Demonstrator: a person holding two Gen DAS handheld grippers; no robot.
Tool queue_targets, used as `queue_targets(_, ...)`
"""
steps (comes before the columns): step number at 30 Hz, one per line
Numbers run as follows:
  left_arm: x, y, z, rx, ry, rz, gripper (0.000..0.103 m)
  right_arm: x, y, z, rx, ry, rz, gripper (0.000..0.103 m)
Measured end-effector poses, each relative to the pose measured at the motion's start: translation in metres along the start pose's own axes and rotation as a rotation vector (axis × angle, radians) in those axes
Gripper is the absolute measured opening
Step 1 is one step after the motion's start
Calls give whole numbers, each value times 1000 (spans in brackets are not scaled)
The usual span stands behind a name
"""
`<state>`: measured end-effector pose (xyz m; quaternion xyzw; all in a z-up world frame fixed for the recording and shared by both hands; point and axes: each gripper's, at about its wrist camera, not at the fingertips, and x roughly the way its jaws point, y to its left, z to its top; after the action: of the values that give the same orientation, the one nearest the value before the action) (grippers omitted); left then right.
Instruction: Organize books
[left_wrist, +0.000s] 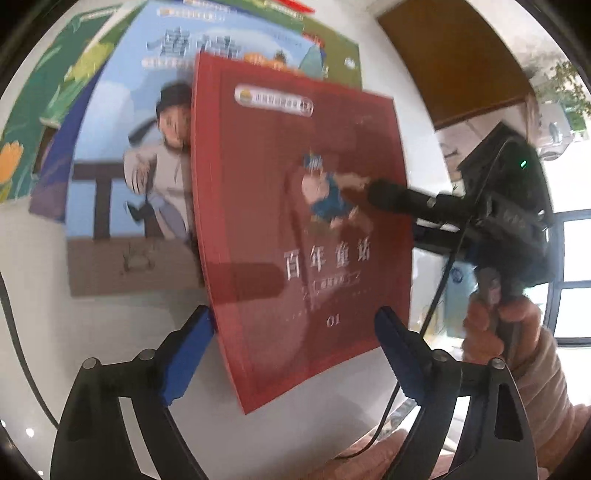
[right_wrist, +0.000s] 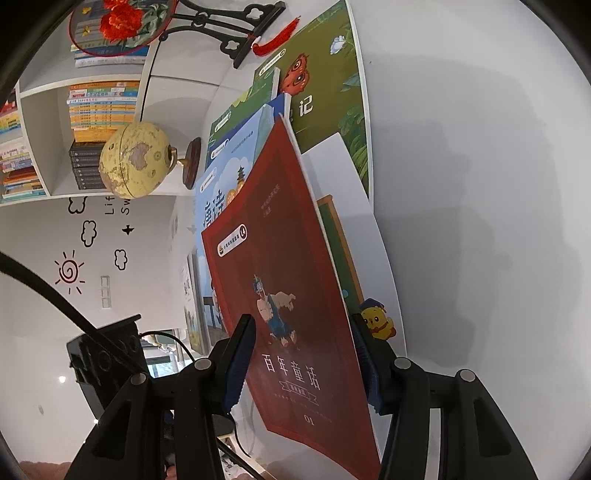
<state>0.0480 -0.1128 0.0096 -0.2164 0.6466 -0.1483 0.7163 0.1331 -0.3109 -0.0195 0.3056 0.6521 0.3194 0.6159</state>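
Now, right gripper (right_wrist: 303, 354) clamped on red book (right_wrist: 280, 295) at its 6 o'clock edge, left gripper (left_wrist: 295, 332) open astride red book's lower edge, blue book (left_wrist: 122, 147) at 9 o'clock.

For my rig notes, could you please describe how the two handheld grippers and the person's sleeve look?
Both the left gripper and the right gripper have black angular linkage arms with silver pivot pins and ribbed blue pads. A black cable trails from the right unit. The sleeve is pale pink knit.
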Motion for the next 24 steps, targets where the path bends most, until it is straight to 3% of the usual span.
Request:
queue_targets(4,2,2,3,-14,-19,9,72,1,0,-4,0,6,2,52)
queue_targets(6,-8,-1,4,-9,-63,2,56,0,1,-5,-2,-3,-8,52)
queue_targets(7,-13,-2,4,-11,-74,6,54,-1,4,-6,-14,-13,-26,50)
queue_targets(10,-25,-7,-2,-6,-115,-3,54,-5,16,-15,-88,-63,-110,31)
queue_targets(14,-34,-17,-1,41,-138,-28,54,-7,35,-28,-154,-68,-91,30)
queue_targets(18,-29,-40,1,160,-120,37,54,-3,44,-29,-165,-61,-117,30)
queue_targets(24,-28,-39,3,157,-123,25,54,0,68,-34,-275,-61,-225,30)
